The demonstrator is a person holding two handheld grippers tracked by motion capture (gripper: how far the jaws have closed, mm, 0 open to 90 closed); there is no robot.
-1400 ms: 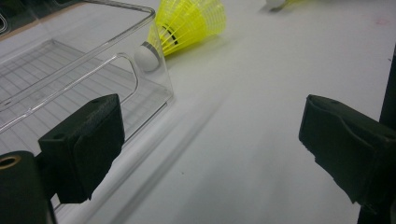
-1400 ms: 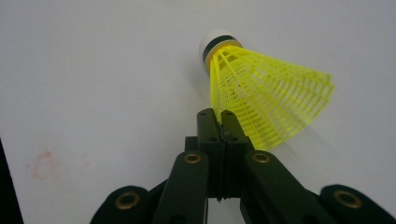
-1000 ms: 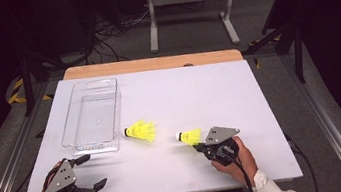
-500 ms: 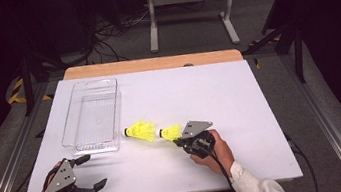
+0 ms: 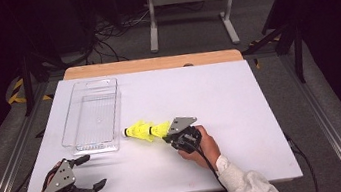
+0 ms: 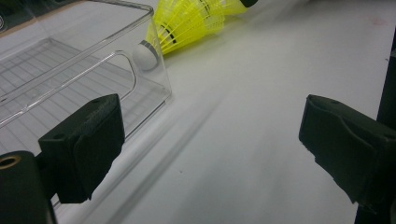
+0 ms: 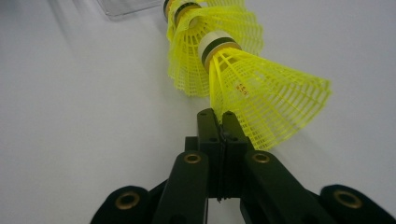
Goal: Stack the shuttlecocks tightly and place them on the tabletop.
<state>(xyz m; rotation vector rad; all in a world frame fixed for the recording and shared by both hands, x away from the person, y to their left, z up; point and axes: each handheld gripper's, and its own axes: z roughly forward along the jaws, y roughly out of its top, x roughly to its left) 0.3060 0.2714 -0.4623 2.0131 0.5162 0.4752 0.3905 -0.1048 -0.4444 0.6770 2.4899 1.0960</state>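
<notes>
White counter (image 5: 262,113), dark room behind. Right gripper (image 5: 168,137) clenched on the skirt rim of a yellow shuttlecock (image 7: 261,88), nosing it into a second shuttlecock (image 5: 137,130) lying near the front edge, just beside the clear bin (image 5: 71,140). Left gripper (image 5: 90,173) released, idle at the front-left corner. Shuttlecocks looked featherlight, springy, crushable; the cork end seemed the firmer hold.

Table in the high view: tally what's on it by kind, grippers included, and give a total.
Yellow shuttlecocks: 2, one lying on the table, one pinched by the skirt in the right gripper
Clear plastic bin: 1
Grippers: 2, counting the left gripper
Total: 5
</notes>
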